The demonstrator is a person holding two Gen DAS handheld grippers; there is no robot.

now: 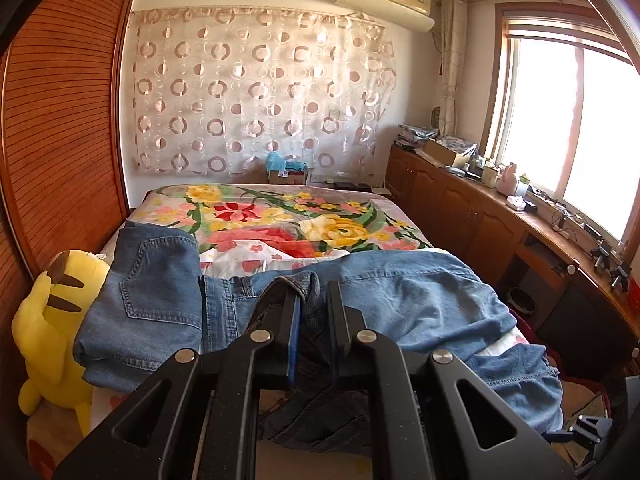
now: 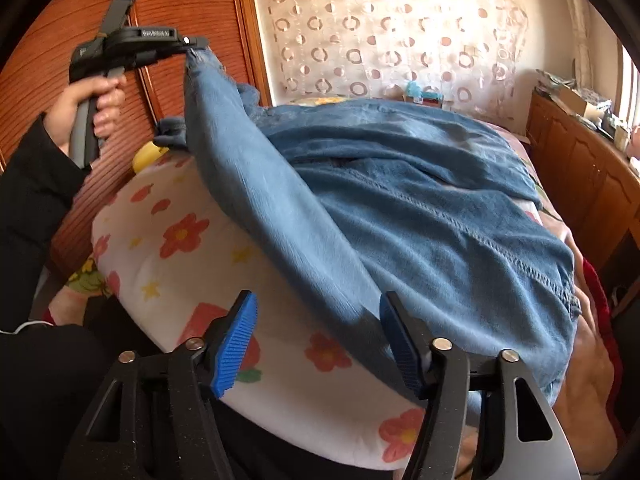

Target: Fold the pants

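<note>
Blue jeans (image 1: 400,292) lie spread across the near end of the bed. My left gripper (image 1: 314,292) is shut on a bunched edge of the jeans and holds it lifted above the bed; from the right wrist view it (image 2: 192,46) shows high at the left, with a jeans leg (image 2: 280,208) hanging taut down from it. My right gripper (image 2: 316,340) is open, its blue pads (image 2: 236,340) either side of the lower end of that leg, over a white flowered quilt (image 2: 180,256). A second folded pair of jeans (image 1: 148,300) lies at the left.
A yellow plush toy (image 1: 52,332) sits at the bed's left edge by the wooden wardrobe (image 1: 60,120). A flowered bedspread (image 1: 280,216) covers the far bed. A wooden cabinet (image 1: 480,224) with clutter runs along the right under the window.
</note>
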